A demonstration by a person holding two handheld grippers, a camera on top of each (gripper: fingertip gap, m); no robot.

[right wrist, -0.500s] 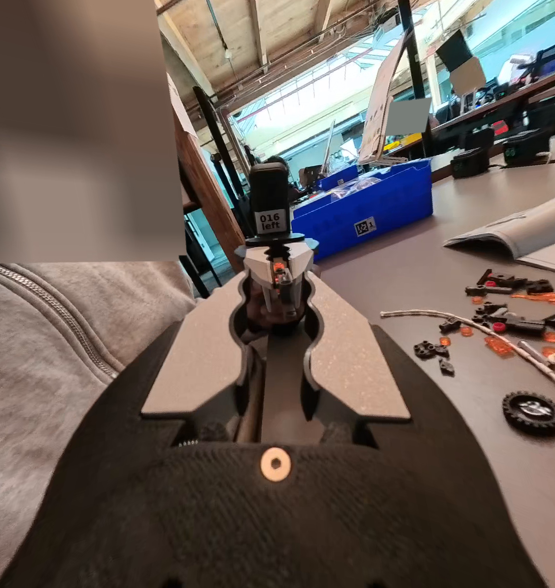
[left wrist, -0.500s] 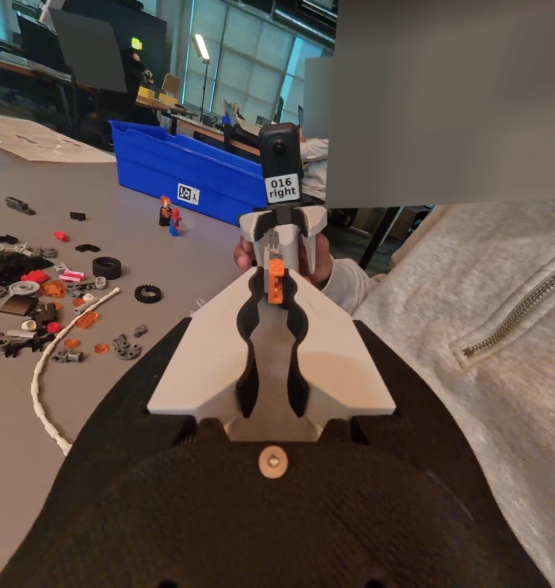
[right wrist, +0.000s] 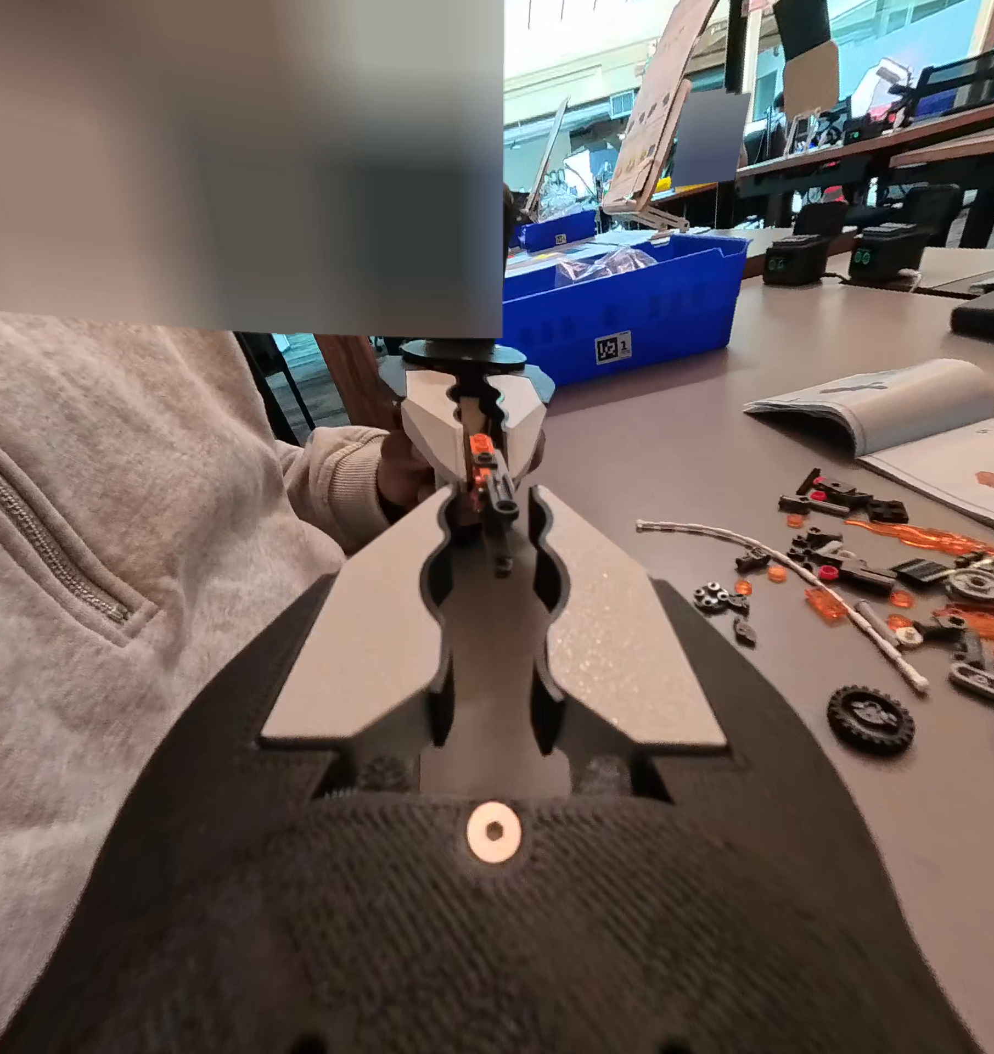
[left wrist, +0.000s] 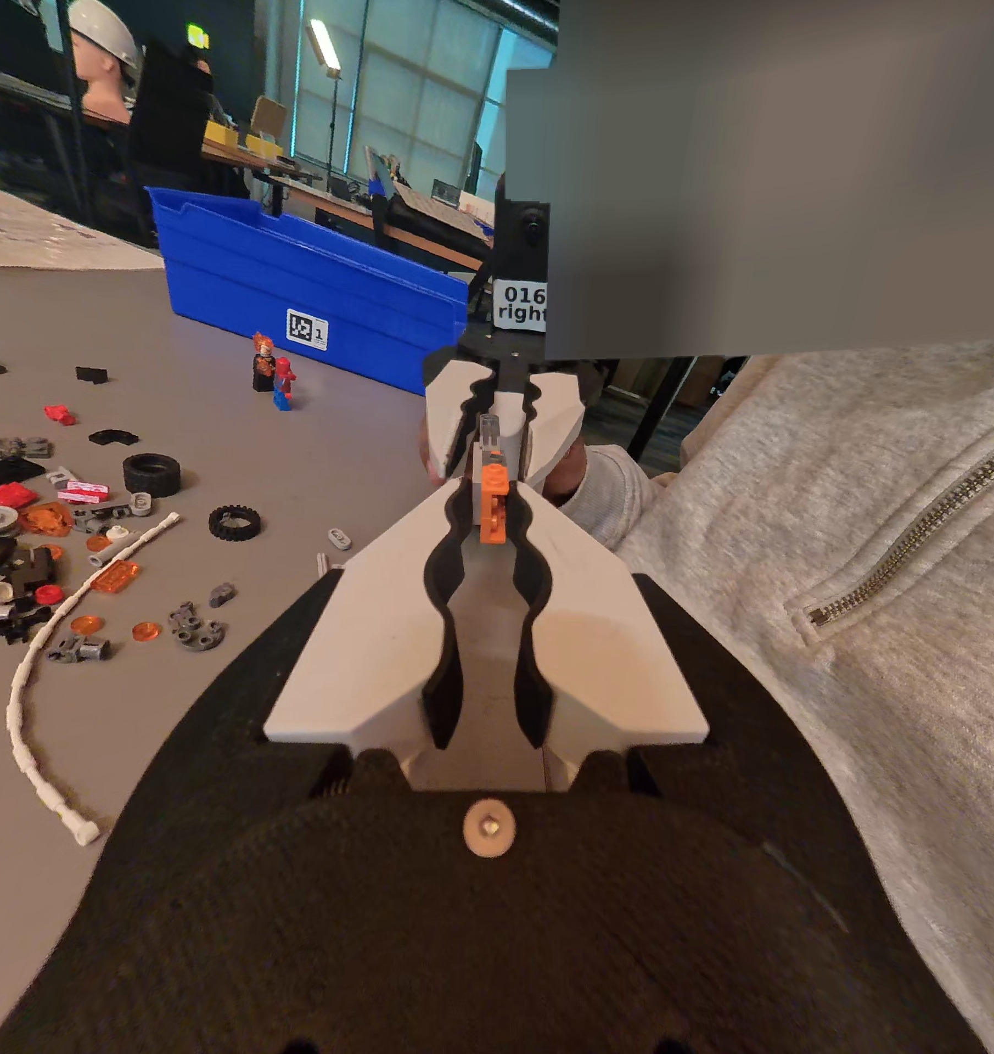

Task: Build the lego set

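Note:
My left gripper (left wrist: pixel 487 496) is shut on a small lego assembly (left wrist: pixel 493 502) of orange and grey parts and holds it in the air in front of a person's grey hoodie (left wrist: pixel 825 570). My right gripper (left wrist: pixel 491 470) faces it head-on, with its jaws apart on either side of the assembly's far end. In the right wrist view the assembly's black end (right wrist: pixel 500 513) reaches into the gap of my right gripper (right wrist: pixel 491 496) without touching either finger. The left gripper (right wrist: pixel 480 473) shows behind it, holding the orange part.
Loose lego pieces (left wrist: pixel 55 542) lie on the grey table (left wrist: pixel 312 445) with two tyres (left wrist: pixel 151 473), a white flexible hose (left wrist: pixel 55 627) and two minifigures (left wrist: pixel 272 365). A blue bin (left wrist: pixel 289 274) stands behind. An open instruction booklet (right wrist: pixel 893 410) lies at the right.
The right gripper has tilted down and come closer, so the assembly's black end now lies between its fingers. The left gripper still holds the assembly.

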